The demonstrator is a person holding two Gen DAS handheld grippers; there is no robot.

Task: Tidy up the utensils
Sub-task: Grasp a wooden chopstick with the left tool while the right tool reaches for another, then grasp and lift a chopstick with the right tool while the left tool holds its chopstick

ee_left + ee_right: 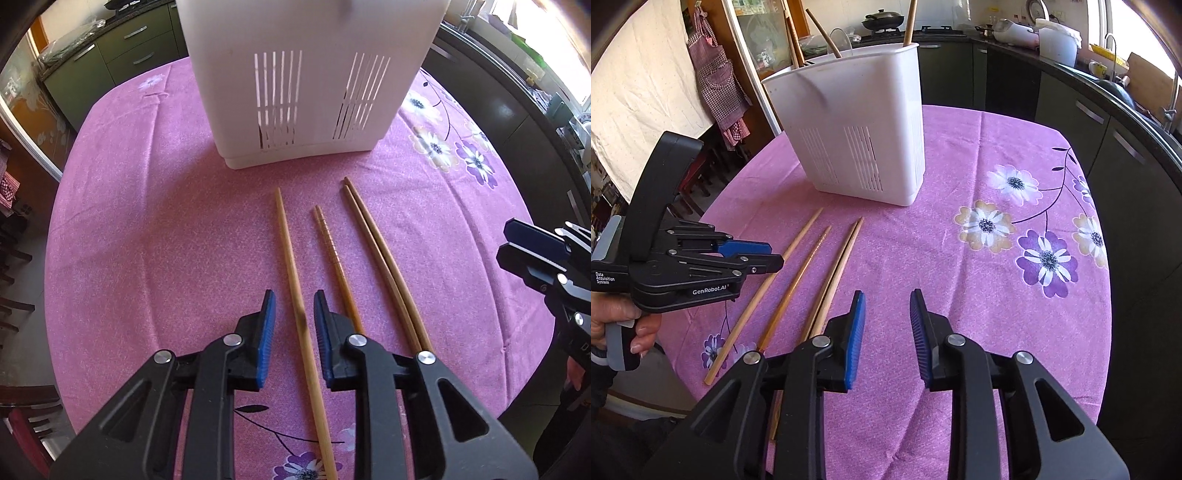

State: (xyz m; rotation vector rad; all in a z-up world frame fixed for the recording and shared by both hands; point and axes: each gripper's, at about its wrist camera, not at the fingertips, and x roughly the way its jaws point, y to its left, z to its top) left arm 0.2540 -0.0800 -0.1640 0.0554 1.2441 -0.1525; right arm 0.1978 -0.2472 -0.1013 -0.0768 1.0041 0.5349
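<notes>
Left tongs [293, 325] stand released, straddling a pale bamboo chopstick [291, 266] lying on the bench [147, 240]. Right tongs [886, 325] are released and empty. Three more chopsticks [369, 240] lie beside; the white utensil holder [306, 92] stands beyond. Chopsticks are light, stiff, slippery: clamp mid-shaft.

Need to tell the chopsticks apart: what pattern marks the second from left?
Ridged rings near its tip; left wrist view.

A: The tablecloth [960, 155]?
B: Pink, printed with purple, white and tan flowers on dark stems.
A: And the utensil holder [857, 122]?
B: White, slotted.
A: The chopsticks [291, 280]?
B: Light brown wood; one [332, 251] darker, ringed.
</notes>
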